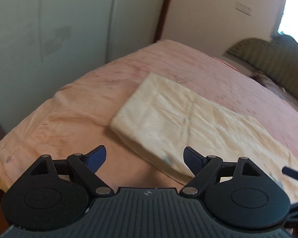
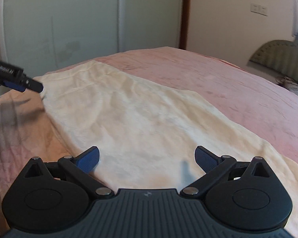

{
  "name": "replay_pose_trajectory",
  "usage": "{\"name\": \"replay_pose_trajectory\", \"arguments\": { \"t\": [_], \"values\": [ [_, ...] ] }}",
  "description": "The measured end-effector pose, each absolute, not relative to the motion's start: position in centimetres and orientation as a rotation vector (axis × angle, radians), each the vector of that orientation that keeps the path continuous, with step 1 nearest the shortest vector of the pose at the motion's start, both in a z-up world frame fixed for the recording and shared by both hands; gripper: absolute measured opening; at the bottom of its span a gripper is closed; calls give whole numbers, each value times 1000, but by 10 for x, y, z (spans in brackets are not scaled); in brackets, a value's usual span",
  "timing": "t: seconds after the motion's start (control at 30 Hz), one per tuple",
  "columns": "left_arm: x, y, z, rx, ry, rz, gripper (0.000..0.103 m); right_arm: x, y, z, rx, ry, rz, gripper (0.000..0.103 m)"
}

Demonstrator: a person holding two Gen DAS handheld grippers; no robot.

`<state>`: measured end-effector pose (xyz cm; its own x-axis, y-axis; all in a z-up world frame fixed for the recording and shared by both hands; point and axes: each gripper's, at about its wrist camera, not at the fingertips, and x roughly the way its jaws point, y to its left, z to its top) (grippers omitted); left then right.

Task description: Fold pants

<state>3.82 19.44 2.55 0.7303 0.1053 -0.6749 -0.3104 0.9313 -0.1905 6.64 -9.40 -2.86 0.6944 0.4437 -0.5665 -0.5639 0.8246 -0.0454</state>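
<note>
On wrinkled pink bedspread [image 2: 228,83]: creased cream pants [image 2: 141,119].

The long cream cloth pants [image 1: 180,119] run off the left wrist view's right edge, motion-blurred, and a dark patterned item [image 2: 294,85] beside the green headboard [image 2: 278,53] stays unreadable.

The left gripper [image 1: 144,159] hangs with its blue-padded fingers [image 1: 96,157] spread wide, holding nothing. The right gripper [image 2: 147,159] is likewise spread wide apart and empty.

Black tool [image 1: 144,159], blue pads [image 1: 96,158], silver screws
</note>
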Motion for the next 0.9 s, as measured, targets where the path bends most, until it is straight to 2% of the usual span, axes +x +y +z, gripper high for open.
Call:
{"name": "replay_pose_trajectory", "arguments": {
  "t": [0.07,0.1,0.2,0.33,0.43,0.47,0.5,0.53,0.77,0.9],
  "values": [
    [43,213,23,-392,723,226,77,66,-73,-29,-258,557,612,103],
    [45,222,21,-452,734,213,65,66,-66,-29,-269,550,624,103],
    [52,243,12,-654,743,153,49,61,-52,-30,-285,550,644,103],
    [57,256,-2,-820,745,118,46,54,-47,-38,-314,567,631,103],
    [55,261,-7,-889,721,118,30,58,-41,-33,-303,559,653,103],
    [54,262,-6,-891,702,114,16,61,-36,-31,-304,553,673,103],
    [53,262,-5,-883,683,110,7,63,-29,-29,-308,544,704,103],
    [53,263,-3,-881,672,104,4,65,-21,-28,-308,531,738,103],
    [62,245,8,-702,637,130,3,92,47,-48,-357,583,831,103],
    [61,246,-8,-664,685,177,4,83,37,-43,-300,604,877,103]
  ]
}}
